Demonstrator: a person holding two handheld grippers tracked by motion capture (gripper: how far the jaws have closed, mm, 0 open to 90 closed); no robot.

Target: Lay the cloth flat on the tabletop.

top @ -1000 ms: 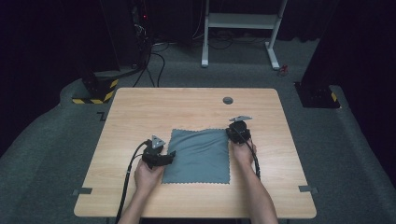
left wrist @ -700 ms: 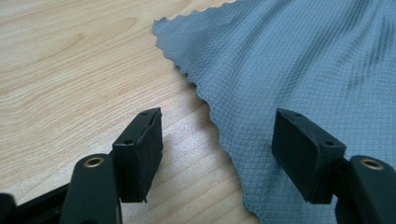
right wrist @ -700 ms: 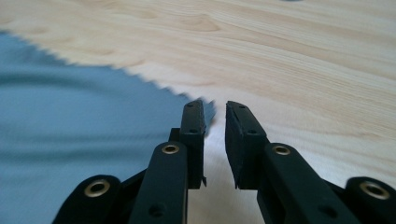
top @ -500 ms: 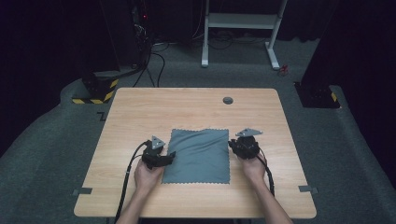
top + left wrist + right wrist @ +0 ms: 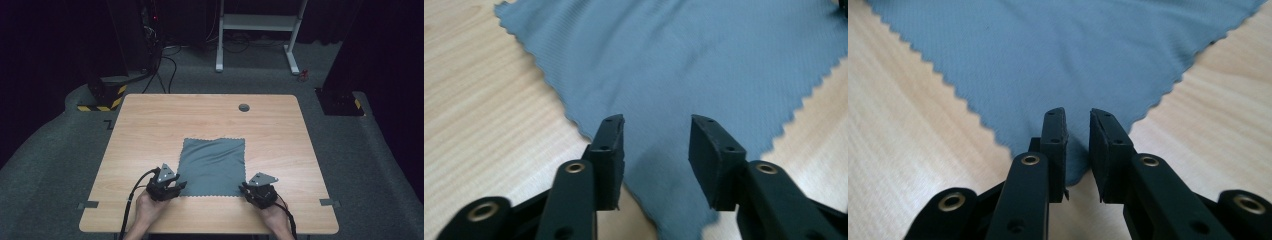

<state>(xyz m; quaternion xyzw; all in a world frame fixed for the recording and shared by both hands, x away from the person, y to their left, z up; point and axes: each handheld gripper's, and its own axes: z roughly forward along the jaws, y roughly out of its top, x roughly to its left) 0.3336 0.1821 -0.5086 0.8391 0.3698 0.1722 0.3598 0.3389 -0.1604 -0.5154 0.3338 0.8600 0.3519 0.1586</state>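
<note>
1. The left gripper sits at the near left corner of the blue-grey cloth. Its jaws stand about half apart and have just been closing. The corner lies flat between them, and the pads do not squeeze it yet.
2. The right gripper sits at the near right corner. Its jaws have only a thin gap and have just been opening a little. The corner tip lies under that gap, not pinched.
3. The cloth lies flat in the middle of the wooden table, closer to the person's side.
4. The cloth looks thin, soft and light. It would flop and bend, so I think the two near corners are the best spots to grab.
5. It is nearly square with zigzag edges. Its slightly longer side runs away from the person, toward the small round hole in the table.
</note>
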